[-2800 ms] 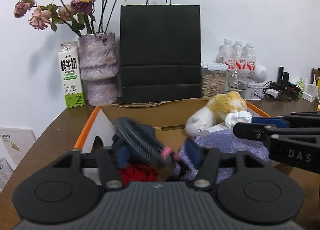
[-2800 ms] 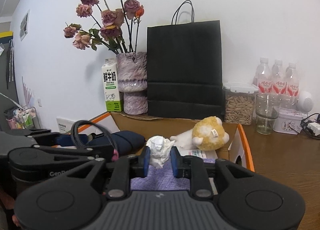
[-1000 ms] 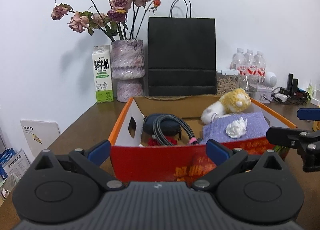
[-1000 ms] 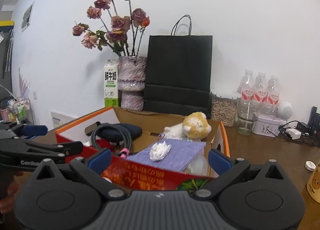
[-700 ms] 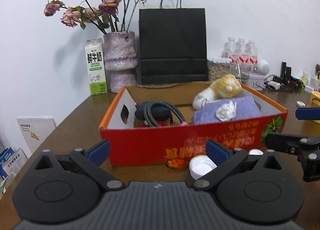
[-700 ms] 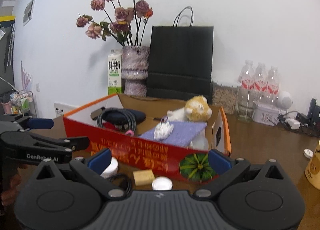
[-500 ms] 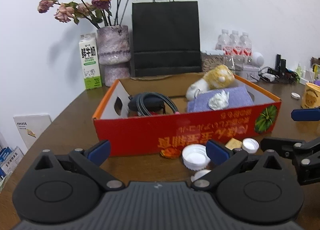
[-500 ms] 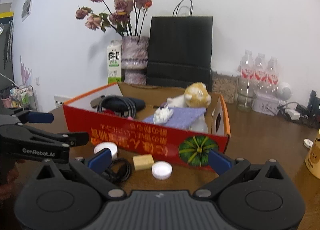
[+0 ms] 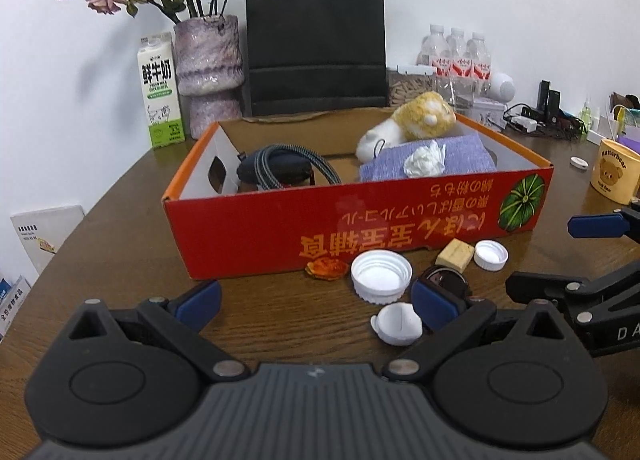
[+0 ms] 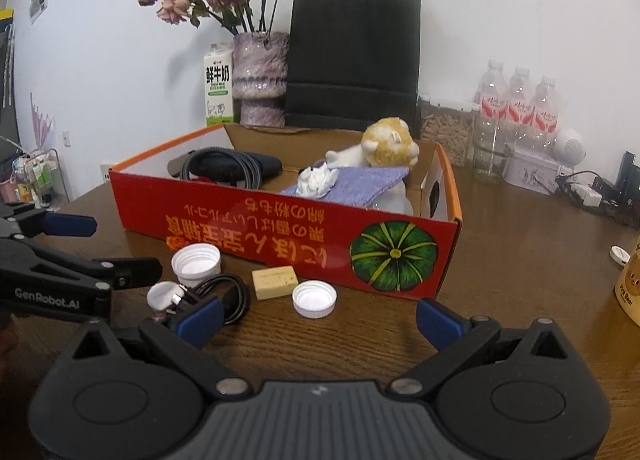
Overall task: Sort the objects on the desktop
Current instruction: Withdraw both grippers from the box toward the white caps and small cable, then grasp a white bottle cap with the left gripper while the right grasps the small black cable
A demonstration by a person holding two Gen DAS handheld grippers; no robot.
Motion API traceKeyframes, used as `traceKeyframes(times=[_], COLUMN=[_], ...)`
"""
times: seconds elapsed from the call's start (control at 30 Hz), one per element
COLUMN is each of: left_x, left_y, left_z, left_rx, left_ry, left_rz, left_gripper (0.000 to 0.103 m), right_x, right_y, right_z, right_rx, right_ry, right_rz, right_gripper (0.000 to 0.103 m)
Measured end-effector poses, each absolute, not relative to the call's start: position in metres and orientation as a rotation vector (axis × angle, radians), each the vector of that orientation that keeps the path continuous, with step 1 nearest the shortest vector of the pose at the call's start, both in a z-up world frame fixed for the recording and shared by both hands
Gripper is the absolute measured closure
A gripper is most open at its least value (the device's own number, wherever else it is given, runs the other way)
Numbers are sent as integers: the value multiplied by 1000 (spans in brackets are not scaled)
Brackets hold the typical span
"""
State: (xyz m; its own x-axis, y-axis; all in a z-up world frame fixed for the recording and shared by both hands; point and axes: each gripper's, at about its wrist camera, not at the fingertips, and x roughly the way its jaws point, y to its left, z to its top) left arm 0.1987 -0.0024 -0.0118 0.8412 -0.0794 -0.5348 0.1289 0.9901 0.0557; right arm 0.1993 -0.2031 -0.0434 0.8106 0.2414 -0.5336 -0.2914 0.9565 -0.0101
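A red cardboard box (image 9: 260, 228) (image 10: 248, 228) holds a coiled cable (image 9: 280, 164), a plush toy (image 9: 420, 122), a purple cloth (image 9: 460, 156) and a crumpled tissue (image 9: 425, 160) (image 10: 316, 180). On the table in front of it lie a large white cap (image 9: 381, 276) (image 10: 196, 263), a small white cap (image 9: 491, 255) (image 10: 314, 299), a tan block (image 9: 455, 260) (image 10: 275, 282), an orange scrap (image 9: 326, 269), a black cord coil (image 10: 228, 296) and a white plug (image 9: 397, 324). My left gripper (image 9: 316, 303) (image 10: 126, 247) and right gripper (image 10: 319, 320) (image 9: 542, 256) hover open and empty before these items.
Behind the box stand a milk carton (image 9: 159, 92), a vase of dried roses (image 9: 208, 72), a black paper bag (image 9: 316, 40), a jar and water bottles (image 10: 516, 108). A yellow bear mug (image 9: 616, 172) and chargers sit at the right. The table edge runs along the left.
Both grippers let go of the cable and the tissue inside the box, opened and drew back. The loose items in front of the box have come into view.
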Motion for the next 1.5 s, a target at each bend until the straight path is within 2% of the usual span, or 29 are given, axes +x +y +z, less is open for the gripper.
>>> traceKeyframes(times=[0.67,0.77,1.07,1.1,1.13,1.5], left_x=[205,206,204,204,203,202], left_y=[-13,-15,-21,-22,-22,-11], left_z=[-26,-26,-27,-26,-26,-20], left_rx=[137,136,117,117,115,62], left_ry=[635,640,641,640,640,607], left_rz=[-173,-197,-277,-285,-300,-268], left_gripper=[2,12,55,62,75,77], right_x=[203,202,203,203,203,201], right_y=[-199,-199,-196,-196,-196,-188], right_z=[-53,-53,-54,-54,-54,-53], right_rx=[-105,-106,-113,-111,-110,-106], right_ry=[593,597,606,608,609,597], right_rz=[297,300,303,305,307,325], right_gripper=[0,0,0,0,0,1])
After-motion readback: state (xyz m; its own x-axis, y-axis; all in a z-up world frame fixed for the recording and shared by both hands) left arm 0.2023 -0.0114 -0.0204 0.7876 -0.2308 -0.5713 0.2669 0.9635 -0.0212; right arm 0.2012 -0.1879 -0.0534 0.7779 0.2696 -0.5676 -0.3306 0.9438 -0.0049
